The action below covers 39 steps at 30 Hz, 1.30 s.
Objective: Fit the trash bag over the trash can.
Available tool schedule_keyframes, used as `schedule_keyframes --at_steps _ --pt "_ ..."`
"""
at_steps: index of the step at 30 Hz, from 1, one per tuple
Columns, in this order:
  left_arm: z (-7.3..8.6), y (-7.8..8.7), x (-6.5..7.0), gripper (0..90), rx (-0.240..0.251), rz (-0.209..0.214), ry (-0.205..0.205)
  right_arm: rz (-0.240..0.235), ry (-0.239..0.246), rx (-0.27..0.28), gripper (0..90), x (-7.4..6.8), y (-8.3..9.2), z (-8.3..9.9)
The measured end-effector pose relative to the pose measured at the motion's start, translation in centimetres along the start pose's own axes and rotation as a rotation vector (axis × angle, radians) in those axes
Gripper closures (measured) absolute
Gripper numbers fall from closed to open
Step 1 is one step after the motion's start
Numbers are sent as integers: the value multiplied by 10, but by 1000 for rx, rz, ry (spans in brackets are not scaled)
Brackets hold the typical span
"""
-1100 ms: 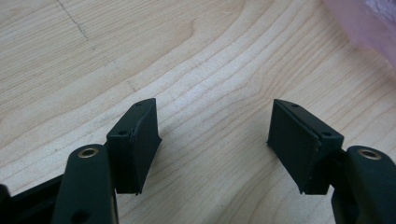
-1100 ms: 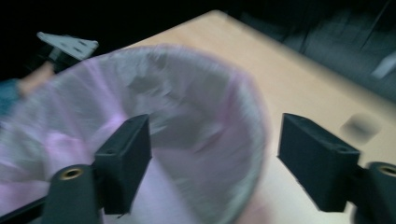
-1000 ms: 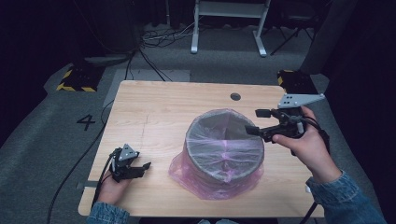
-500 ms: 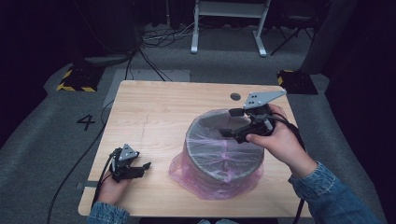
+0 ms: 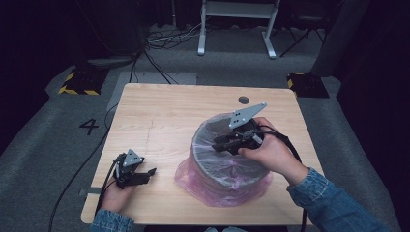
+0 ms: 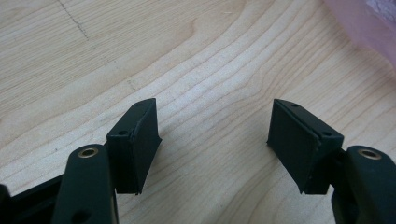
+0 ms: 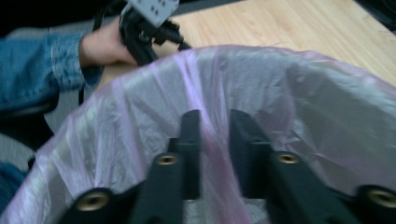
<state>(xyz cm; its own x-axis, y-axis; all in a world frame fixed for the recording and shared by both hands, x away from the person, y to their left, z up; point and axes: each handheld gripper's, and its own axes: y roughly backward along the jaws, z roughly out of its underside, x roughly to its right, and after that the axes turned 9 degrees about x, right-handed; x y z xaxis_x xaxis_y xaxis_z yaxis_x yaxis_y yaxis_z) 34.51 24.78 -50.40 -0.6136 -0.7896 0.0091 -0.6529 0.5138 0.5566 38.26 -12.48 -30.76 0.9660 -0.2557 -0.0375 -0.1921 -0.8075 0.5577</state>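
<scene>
A round grey bin (image 5: 212, 170) lined with a thin pink plastic bag (image 5: 191, 175) stands on the right half of the wooden table (image 5: 164, 116). My right gripper (image 5: 217, 143) reaches over the bin's rim from the right. Its jaws have just been closing, and in the right gripper view the right gripper (image 7: 214, 116) pinches a fold of the pink bag (image 7: 303, 93) inside the mouth. My left gripper (image 5: 151, 173) rests low at the front left of the table, apart from the bin. In the left gripper view the left gripper (image 6: 212, 121) is open over bare wood.
The bag's loose skirt spreads on the table around the bin's base, and its edge (image 6: 369, 23) lies just beyond the left jaws. A small round hole (image 5: 243, 100) sits near the table's far edge. Black cables and a white stand are on the floor behind.
My right hand has moved left from the bin's right side to over its mouth and dropped a little, and its jaws have narrowed onto the bag. The left hand has stayed still.
</scene>
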Motion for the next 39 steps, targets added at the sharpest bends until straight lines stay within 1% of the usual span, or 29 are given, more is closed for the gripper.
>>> schedule_keyframes --at_steps 1,3,5,8,10,11,14,15,17,18,22,24,27,28,29,33,35,36,37,39 --pt "0 0 0 334 0 -1 -1 -4 12 -12 792 -1 -2 0" --pt "0 0 0 334 0 0 0 -13 18 -32 813 -1 -6 0" --pt "0 0 0 333 0 0 0 -16 22 -52 800 0 -11 1" --pt "0 0 0 333 0 0 0 -14 19 -83 747 2 -20 5" --pt "0 0 0 334 0 0 1 -15 10 -114 718 5 -27 8" --pt "0 0 0 334 0 0 1 -13 12 -140 692 6 -32 11" --pt "0 0 0 333 1 0 1 -1 19 -183 620 8 -40 16" --pt "0 0 0 333 0 0 1 7 21 -199 579 8 -43 18" --pt "0 0 0 333 0 0 0 27 16 -213 473 9 -49 21" --pt "0 0 0 333 0 0 0 38 16 -217 434 10 -51 22" --pt "0 0 0 333 0 -1 -1 76 4 -240 316 16 -59 28" --pt "0 0 0 333 0 0 0 93 -11 -250 287 18 -61 31" --pt "0 0 0 333 0 0 0 105 -49 -273 241 23 -64 35" --pt "0 0 0 334 0 0 0 107 -52 -281 239 24 -64 36" --pt "0 0 0 334 0 0 0 103 -54 -290 230 25 -65 37" --pt "0 0 0 333 0 0 0 85 -60 -354 190 28 -71 45" --pt "0 0 0 333 0 0 0 75 -62 -371 179 27 -74 48" --pt "0 0 0 333 0 0 0 64 -65 -394 175 26 -76 49" --pt "0 0 0 333 0 0 0 57 -53 -408 186 25 -78 50" --pt "0 0 0 333 0 0 1 51 -34 -429 173 24 -82 53"
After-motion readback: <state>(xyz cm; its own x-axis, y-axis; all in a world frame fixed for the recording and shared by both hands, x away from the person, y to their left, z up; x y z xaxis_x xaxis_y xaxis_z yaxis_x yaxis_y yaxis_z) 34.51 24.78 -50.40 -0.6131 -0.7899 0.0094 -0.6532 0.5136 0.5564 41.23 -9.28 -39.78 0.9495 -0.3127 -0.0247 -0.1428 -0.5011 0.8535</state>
